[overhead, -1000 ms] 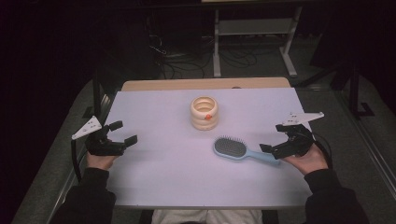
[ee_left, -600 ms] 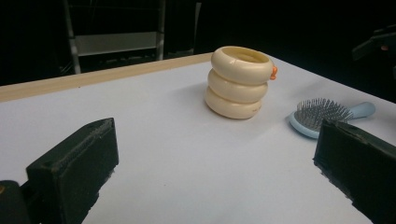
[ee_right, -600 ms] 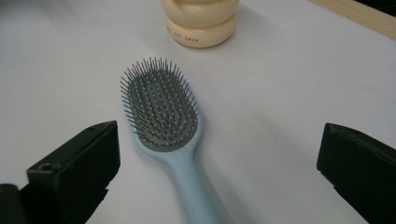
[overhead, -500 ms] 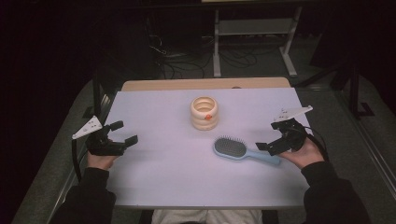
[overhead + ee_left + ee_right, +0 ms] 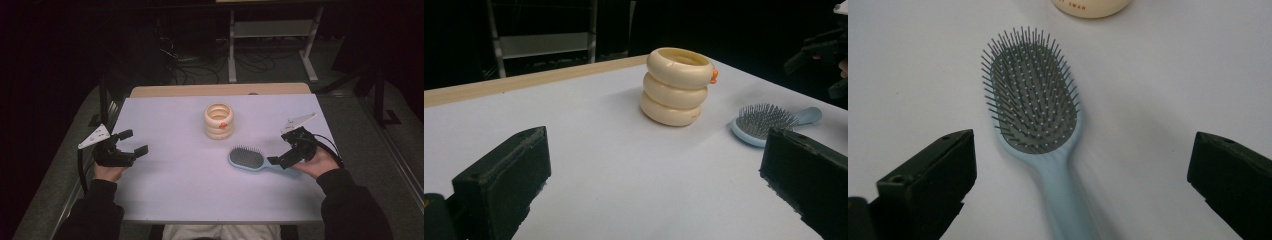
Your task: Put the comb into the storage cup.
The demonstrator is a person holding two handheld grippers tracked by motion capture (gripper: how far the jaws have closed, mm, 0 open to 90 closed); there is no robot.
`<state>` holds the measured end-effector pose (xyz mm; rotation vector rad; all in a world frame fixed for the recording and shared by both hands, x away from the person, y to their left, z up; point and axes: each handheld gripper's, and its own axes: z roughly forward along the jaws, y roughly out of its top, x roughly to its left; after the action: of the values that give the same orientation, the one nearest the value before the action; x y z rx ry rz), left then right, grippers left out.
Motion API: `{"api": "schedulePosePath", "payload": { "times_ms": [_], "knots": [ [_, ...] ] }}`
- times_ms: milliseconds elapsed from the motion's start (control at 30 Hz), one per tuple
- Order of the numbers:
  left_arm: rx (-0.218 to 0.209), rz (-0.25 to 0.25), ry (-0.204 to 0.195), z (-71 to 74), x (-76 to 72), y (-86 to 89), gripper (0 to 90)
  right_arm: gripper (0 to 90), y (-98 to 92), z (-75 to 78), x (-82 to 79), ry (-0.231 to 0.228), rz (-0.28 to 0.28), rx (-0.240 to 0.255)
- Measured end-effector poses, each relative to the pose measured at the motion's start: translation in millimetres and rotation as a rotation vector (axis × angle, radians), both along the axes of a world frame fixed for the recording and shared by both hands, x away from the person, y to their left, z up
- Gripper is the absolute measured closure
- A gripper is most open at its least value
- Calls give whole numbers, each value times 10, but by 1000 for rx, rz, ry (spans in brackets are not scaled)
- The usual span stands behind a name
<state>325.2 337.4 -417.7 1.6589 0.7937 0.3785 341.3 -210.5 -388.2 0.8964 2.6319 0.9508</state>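
A light blue hairbrush (image 5: 252,161) with grey bristles lies face up on the white table (image 5: 170,185), handle toward the right. My right gripper (image 5: 281,156) hovers over that handle, open, jaws either side of it without touching. In the right gripper view the hairbrush (image 5: 1040,130) runs up the middle, handle nearest, between my right gripper's (image 5: 1083,185) wide jaws. A cream container (image 5: 219,121) shaped like stacked rings, with a small orange tab, stands upright mid-table. My left gripper (image 5: 133,142) is open at the left edge, empty. From the left gripper view the container (image 5: 677,86) and hairbrush (image 5: 769,122) lie ahead.
A bare wooden strip (image 5: 220,90) borders the table's far edge. Beyond it, on the dark floor, stand a metal shelf frame (image 5: 272,35) and loose cables (image 5: 195,60). A wide bare stretch of table lies between the two grippers and along the near edge.
My right gripper has moved left and down from the table's right edge until its jaws straddle the brush handle. The left gripper, brush and container have stayed put.
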Motion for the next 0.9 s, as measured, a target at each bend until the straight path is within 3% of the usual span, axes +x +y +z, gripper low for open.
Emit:
{"api": "schedulePosePath", "payload": {
  "times_ms": [100,167,500,733,900],
  "knots": [
    [0,-1,1,0,0,-1,0,0,46,-40,20,15,18,-24],
    [-1,-2,0,0,-3,-2,0,0,75,-79,41,21,34,-68],
    [0,-1,5,-5,1,-11,0,0,121,-210,129,79,66,-105],
    [3,8,3,-3,-1,-7,0,74,201,-309,139,119,118,-170],
    [4,7,3,-3,-2,-8,0,134,235,-337,145,143,136,-183]
  ]
}}
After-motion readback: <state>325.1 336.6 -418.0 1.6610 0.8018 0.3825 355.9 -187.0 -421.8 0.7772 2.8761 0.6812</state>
